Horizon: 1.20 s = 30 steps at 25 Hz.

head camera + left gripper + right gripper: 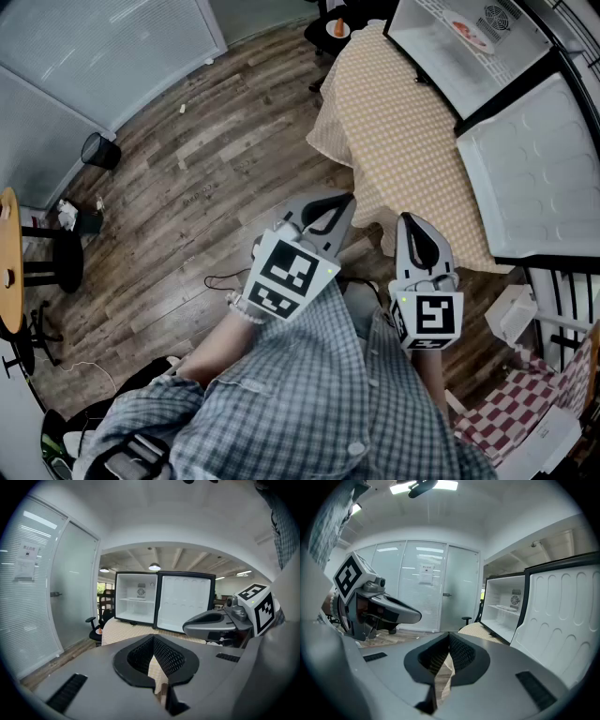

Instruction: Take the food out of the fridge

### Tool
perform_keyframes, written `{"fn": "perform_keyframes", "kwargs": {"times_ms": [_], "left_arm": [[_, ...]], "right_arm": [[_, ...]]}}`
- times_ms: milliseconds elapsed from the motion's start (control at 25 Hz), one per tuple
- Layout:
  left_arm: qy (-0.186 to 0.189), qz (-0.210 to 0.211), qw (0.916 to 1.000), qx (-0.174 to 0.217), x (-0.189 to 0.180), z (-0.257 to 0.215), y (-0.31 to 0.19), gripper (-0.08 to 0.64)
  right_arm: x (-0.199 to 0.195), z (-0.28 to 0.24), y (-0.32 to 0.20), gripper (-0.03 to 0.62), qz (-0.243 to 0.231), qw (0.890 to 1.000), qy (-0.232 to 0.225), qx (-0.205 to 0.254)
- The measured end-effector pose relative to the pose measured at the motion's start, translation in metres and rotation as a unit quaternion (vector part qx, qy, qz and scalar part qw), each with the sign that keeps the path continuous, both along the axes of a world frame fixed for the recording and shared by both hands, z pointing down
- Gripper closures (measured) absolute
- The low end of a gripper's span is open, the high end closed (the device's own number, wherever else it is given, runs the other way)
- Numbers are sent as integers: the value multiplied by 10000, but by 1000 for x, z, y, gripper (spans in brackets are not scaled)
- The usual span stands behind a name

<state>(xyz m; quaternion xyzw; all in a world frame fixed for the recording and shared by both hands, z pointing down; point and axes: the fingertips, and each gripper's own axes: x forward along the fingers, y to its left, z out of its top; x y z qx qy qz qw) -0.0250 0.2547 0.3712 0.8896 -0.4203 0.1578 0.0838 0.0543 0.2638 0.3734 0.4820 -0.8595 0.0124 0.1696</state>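
Left claw (339,202): jaws fully together, nothing between them. Seen the same in the left gripper view (153,638), pads pressed closed on each other. Right claw (409,221): also shut and empty, with jaws meeting in the right gripper view (449,635). Both held side by side, close but not touching, in front of a checked shirt (309,403), above the wooden floor (187,187) and just before the near edge of the surface (394,122). Both tilted a little downward, toward the fridge.

Surface covered with a beige checked cloth (375,94) hanging over its edges. Fridge (441,66): small, white inside, standing at the far right end of the surface. Fridge door (534,169) swung wide open, on the right side.

Food (466,31): something reddish and flat lying on a shelf inside the fridge, toward its back wall; kind not possible to tell. Well apart from both claws, not touched.

Beyond the far left corner of the surface, a black office chair (330,33). On the floor near the glass wall, a dark bin (99,150).
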Motion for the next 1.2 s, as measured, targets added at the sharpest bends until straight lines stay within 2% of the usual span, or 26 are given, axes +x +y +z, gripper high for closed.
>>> {"fn": "perform_keyframes", "kwargs": {"times_ms": [560, 880, 1200], "left_arm": [[22, -22, 10000, 11, -2, -1, 3, 554], [10, -84, 10000, 34, -19, 0, 8, 554], [-38, -406, 9992, -27, -40, 5, 13, 554]], "right_arm": [[1, -2, 2, 581, 29, 10000, -43, 5], [-11, -2, 9, 581, 16, 9999, 42, 110], [-8, 5, 4, 581, 71, 9999, -97, -46]]}}
